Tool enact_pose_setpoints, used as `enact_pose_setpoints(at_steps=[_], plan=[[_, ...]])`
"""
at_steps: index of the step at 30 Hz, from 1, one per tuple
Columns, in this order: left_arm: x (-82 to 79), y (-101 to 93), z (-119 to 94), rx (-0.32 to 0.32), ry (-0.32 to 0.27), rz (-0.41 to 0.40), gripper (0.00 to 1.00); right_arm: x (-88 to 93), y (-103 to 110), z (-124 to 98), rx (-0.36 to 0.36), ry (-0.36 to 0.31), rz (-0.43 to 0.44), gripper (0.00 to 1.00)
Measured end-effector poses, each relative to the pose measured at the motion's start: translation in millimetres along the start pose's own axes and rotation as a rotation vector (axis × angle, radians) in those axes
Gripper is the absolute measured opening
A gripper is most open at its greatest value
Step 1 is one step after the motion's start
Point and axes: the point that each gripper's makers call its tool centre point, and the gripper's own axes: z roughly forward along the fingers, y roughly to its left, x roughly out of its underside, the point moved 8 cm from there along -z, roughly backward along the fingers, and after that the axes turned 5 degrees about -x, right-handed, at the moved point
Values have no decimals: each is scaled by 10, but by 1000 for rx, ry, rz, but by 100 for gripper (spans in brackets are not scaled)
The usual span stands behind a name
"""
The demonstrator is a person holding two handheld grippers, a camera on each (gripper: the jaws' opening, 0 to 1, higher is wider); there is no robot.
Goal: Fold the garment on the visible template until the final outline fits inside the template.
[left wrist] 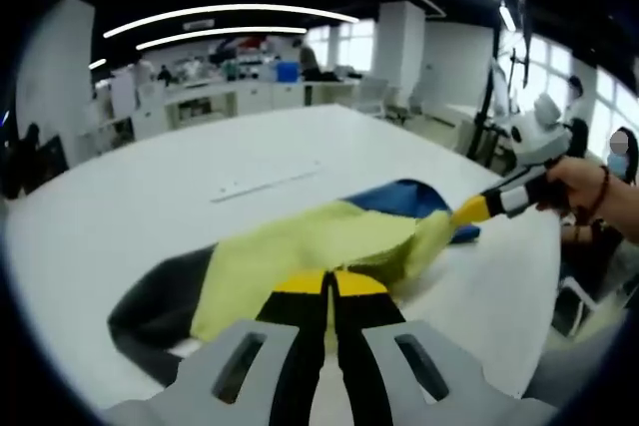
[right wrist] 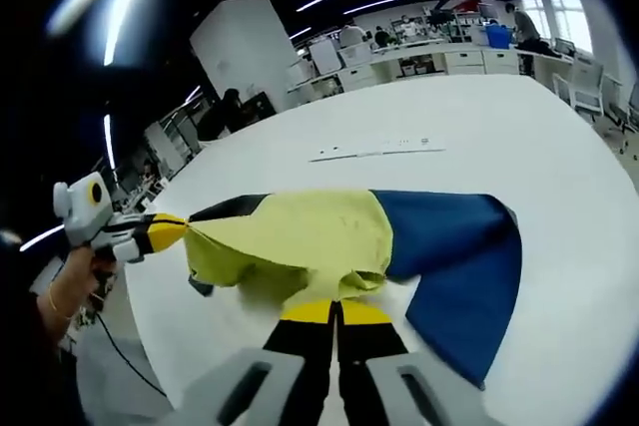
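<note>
A garment (left wrist: pixel 300 256) of yellow-green, blue and dark grey cloth is stretched just above a white table (left wrist: pixel 150 197). My left gripper (left wrist: pixel 330 284) is shut on its yellow-green edge at the bottom of the left gripper view. There the right gripper (left wrist: pixel 471 211), held by a hand, pinches the cloth's far corner. In the right gripper view my right gripper (right wrist: pixel 335 312) is shut on the garment (right wrist: pixel 329 231), and the left gripper (right wrist: pixel 172 230) grips the corner at the left. The blue part (right wrist: pixel 459 256) lies on the table (right wrist: pixel 479 117).
A thin pale strip (left wrist: pixel 268 184) lies on the table beyond the garment, also visible as a strip (right wrist: pixel 377 153) in the right gripper view. Desks, chairs and people stand in the background. A seated person (left wrist: pixel 619 162) is at the right edge. The table edge (right wrist: pixel 160 336) is close.
</note>
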Motion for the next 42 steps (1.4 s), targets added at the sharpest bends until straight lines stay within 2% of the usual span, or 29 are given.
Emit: enact_pose_setpoints(at_steps=[10,20,28,42], plan=[[27,66,-384,-9,-10,17,0,-8,147,-252,-34,-34,-27,0],[148,87,-750,-24,-8,18,0,71,246,-536,-69,-64,-15,0],[255,84,-1007,-30,-3,5,0,259,323,-705,-76,-46,-16,0],[559,83,-1362,-55,60,-23,0,625,493,-867,-106,-14,-11,0]])
